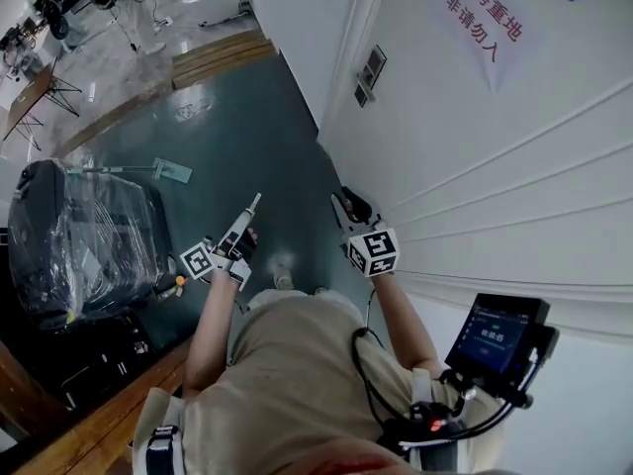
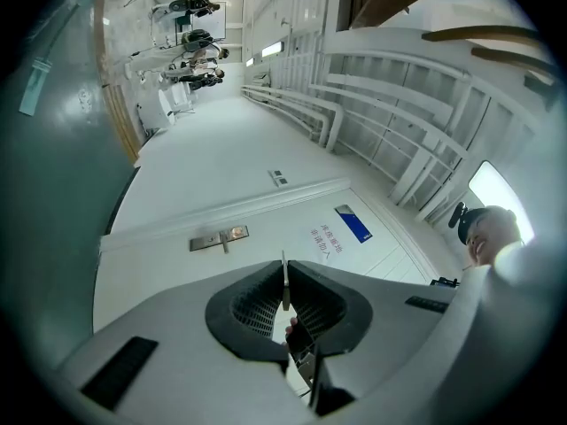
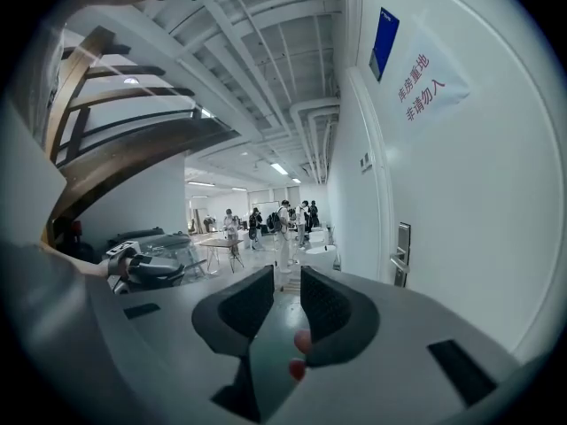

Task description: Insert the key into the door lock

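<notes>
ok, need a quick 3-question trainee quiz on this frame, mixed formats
1. True or false: the right gripper grips the key.
2. Which gripper's jaws stand apart? A) left gripper B) right gripper
3. Fill in: the lock plate is mounted on the white ____.

Key
1. False: the left gripper's jaws are closed on the key, and the right gripper holds nothing.
2. B
3. door
</notes>
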A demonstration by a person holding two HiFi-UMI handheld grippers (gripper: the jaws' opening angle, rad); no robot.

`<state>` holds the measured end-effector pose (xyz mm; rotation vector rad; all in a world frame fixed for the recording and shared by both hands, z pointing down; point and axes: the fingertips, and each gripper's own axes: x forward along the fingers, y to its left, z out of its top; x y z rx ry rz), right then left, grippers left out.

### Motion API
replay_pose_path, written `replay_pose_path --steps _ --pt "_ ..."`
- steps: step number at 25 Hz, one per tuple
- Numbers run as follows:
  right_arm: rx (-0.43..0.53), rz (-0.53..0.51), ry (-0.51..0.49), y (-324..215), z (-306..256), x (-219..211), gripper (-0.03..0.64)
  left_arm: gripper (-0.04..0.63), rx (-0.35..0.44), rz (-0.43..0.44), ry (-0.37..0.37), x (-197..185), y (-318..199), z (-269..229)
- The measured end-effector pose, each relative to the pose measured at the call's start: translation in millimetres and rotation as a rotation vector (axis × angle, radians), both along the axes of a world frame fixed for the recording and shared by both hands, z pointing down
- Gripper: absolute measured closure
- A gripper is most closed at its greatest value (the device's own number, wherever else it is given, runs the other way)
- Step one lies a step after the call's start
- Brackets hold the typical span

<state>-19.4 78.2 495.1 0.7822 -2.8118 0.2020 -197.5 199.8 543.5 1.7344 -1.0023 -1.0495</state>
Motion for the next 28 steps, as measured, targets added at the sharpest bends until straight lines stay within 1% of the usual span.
replay_pose_path --steps 4,7,11,16,20,28 --pt "0.002 0.011 0.008 -11 8 -21 0.514 0.560 -0.005 0.017 0.012 -24 -12 11" --pt "0.005 0.032 0.007 -18 10 -36 0.514 0.560 -0.014 0.033 -0.007 -40 -18 16" --pt "0.010 0.049 0.006 -29 11 -48 0.514 0.560 0.006 0.046 -0.010 -54 -33 12" --pt "0.007 0.053 -0.007 -75 16 -44 0.514 0.561 -0.003 0.051 -0.007 -53 -83 17" --pt "0.010 0.068 -0.014 -73 10 -46 0.514 0.561 -0.004 0.077 -0.006 -53 -84 13" --pt "0.010 0.109 -0.013 -95 7 -40 0.514 0.560 -0.017 0.093 0.003 -60 -106 16"
